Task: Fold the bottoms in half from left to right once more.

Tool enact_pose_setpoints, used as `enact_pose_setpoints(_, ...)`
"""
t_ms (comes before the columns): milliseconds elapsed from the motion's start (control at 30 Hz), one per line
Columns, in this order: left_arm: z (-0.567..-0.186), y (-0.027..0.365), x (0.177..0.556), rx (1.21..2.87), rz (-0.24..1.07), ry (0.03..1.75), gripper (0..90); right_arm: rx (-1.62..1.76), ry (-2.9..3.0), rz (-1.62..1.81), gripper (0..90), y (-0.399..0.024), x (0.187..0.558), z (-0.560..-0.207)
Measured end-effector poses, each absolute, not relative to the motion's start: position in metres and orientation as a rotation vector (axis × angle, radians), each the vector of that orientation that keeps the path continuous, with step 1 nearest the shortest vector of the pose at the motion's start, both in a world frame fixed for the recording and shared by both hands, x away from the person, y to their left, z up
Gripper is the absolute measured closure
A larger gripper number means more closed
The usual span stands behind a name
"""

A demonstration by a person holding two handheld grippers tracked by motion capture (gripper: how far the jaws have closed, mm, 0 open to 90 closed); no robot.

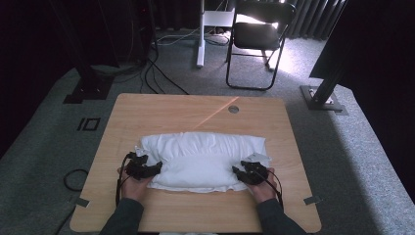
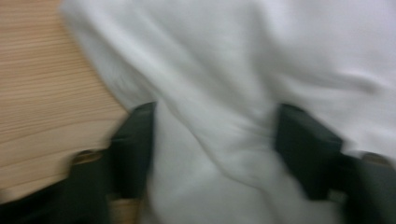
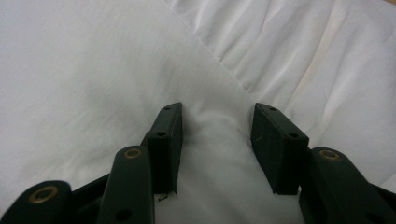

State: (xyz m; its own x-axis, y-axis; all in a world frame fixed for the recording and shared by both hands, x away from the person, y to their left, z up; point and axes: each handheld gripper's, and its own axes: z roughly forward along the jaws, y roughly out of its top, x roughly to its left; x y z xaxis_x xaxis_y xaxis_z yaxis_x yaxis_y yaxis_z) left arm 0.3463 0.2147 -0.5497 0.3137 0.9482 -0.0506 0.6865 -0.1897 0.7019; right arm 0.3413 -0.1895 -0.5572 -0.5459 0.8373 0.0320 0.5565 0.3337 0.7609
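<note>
A white pillow (image 1: 203,156) lies across the middle of the wooden table (image 1: 195,110). My left gripper (image 1: 155,166) is at the pillow's left end, near its front corner. In the left gripper view, which is blurred, the pillow (image 2: 233,56) bulges in a fold between the two black jaws of my left gripper (image 2: 215,135), and bare table (image 2: 37,93) lies to the left. My right gripper (image 1: 237,171) is at the pillow's right front corner. In its own view my right gripper (image 3: 217,126) pinches a puckered bunch of the pillow (image 3: 93,70).
Bare table stretches behind the pillow, with a round cable hole (image 1: 233,109) near the far edge. On the carpet beyond stand a black folding chair (image 1: 257,34), a white post (image 1: 200,34) and black stand bases (image 1: 323,100). Cables (image 1: 156,81) trail on the floor at the left.
</note>
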Motion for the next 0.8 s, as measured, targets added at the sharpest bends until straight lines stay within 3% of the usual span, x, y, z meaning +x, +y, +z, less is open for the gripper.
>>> enact_pose_setpoints(67,-0.55,0.215,0.344,1.953,0.535,1.429,48.2,1.234,2.237,1.057,52.8,-0.189,0.341,-0.557)
enact_pose_setpoints(200,-0.55,0.219,0.344,1.942,0.457,1.404,81.3,1.234,2.238,1.057,52.8,-0.189,0.341,-0.557)
enact_pose_setpoints(233,-0.55,0.22,0.344,1.942,0.46,1.395,84.1,1.235,2.238,1.056,52.7,-0.189,0.341,-0.557)
enact_pose_setpoints(367,-0.54,0.228,0.343,1.867,0.43,1.389,86.4,1.239,2.24,1.052,51.7,-0.189,0.341,-0.555)
enact_pose_setpoints(533,-0.511,0.24,0.339,1.752,0.411,1.332,86.7,1.175,2.187,1.111,48.5,-0.184,0.336,-0.528)
enact_pose_setpoints(800,-0.476,0.228,0.345,1.726,0.459,1.231,86.7,1.023,2.252,1.199,43.8,-0.133,0.349,-0.502)
